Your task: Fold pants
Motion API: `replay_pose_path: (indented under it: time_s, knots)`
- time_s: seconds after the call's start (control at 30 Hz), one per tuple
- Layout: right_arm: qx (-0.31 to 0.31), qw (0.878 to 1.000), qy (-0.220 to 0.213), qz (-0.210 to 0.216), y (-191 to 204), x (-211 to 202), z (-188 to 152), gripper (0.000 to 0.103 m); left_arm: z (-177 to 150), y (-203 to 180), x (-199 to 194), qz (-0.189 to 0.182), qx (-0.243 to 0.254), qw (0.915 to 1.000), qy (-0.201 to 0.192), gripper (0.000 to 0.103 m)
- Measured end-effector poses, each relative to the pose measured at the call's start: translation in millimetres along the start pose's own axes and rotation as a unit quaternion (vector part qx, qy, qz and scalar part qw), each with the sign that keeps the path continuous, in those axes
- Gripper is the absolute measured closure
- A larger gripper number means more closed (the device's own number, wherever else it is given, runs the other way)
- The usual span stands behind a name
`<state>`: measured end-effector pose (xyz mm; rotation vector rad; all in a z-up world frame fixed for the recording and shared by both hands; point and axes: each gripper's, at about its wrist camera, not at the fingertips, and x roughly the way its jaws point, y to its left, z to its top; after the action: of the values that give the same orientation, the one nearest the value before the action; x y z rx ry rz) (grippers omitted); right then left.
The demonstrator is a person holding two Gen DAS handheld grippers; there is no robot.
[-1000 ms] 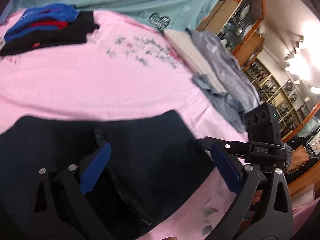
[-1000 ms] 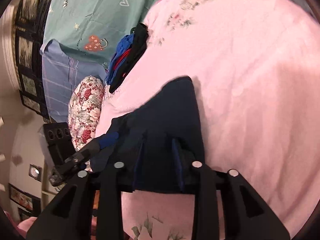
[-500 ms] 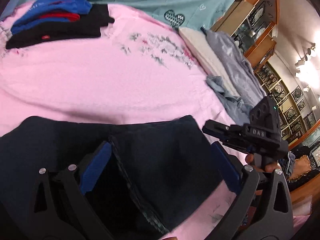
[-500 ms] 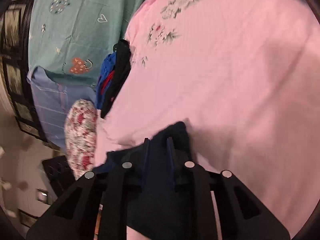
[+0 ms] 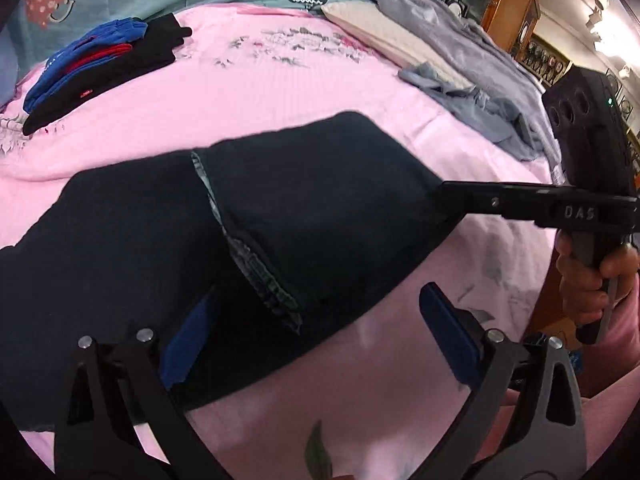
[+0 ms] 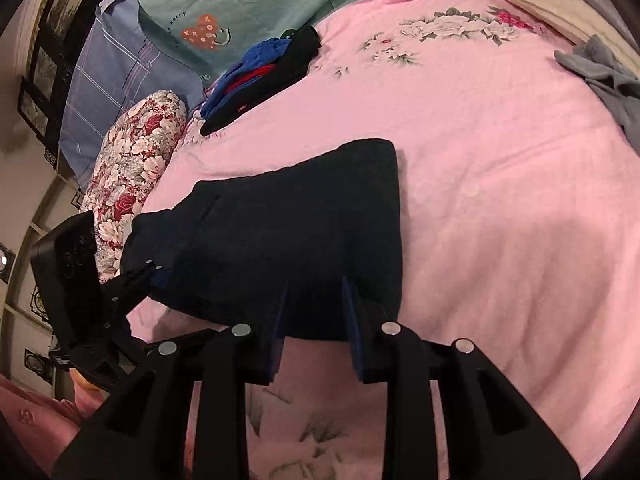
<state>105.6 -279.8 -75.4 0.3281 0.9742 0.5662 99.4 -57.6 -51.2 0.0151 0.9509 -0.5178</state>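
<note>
Dark navy pants point(image 5: 168, 240) lie folded on a pink bedspread point(image 5: 248, 92), a grey inner waistband showing along the fold. They also show in the right wrist view point(image 6: 288, 224). My left gripper point(image 5: 316, 328) is open, its left blue pad over the pants' near part, its right pad over bare bedspread. My right gripper point(image 6: 314, 300) has its jaws close together on the near edge of the pants. The right gripper also shows in the left wrist view point(image 5: 448, 200), at the pants' right corner.
A stack of folded blue, red and black clothes point(image 5: 100, 68) lies at the far left of the bed. Grey clothes point(image 5: 472, 76) and a cream pillow point(image 5: 384, 36) lie at the far right. A floral pillow point(image 6: 132, 168) lies at the left. Wooden cabinets point(image 5: 508, 8) stand beyond.
The pants' folded part has been carried forward and laid flat on the bed. My right gripper has come down with it. My left gripper stays open.
</note>
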Motion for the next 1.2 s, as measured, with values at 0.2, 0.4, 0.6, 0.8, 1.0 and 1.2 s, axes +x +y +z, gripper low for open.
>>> replay_pose_path:
  time_s: [0.2,0.4,0.6,0.8,1.0,1.2]
  knots:
    - [-0.034,0.999,-0.036,0.016,24,-10,9,0.072,14,-3,-27,-0.006,-0.008,0.9988,-0.049,0.003]
    - [-0.024,1.000,-0.012,0.003,21,13,14,0.072,26,-19,-22,-0.034,0.011,0.9974,-0.063,0.002]
    - [0.000,1.000,-0.005,0.013,6,21,6,0.072,12,-18,17,0.015,0.028,0.9995,0.004,0.002]
    - [-0.007,1.000,-0.004,0.005,12,21,7,0.065,8,3,6,0.015,-0.016,0.9998,0.006,0.002]
    - [-0.028,0.999,-0.001,-0.023,26,22,7,0.058,1,25,-12,0.029,-0.048,0.9984,-0.011,0.002]
    - [-0.045,0.998,-0.002,-0.032,47,23,12,0.057,-8,58,-41,0.047,-0.086,0.9944,-0.039,0.002]
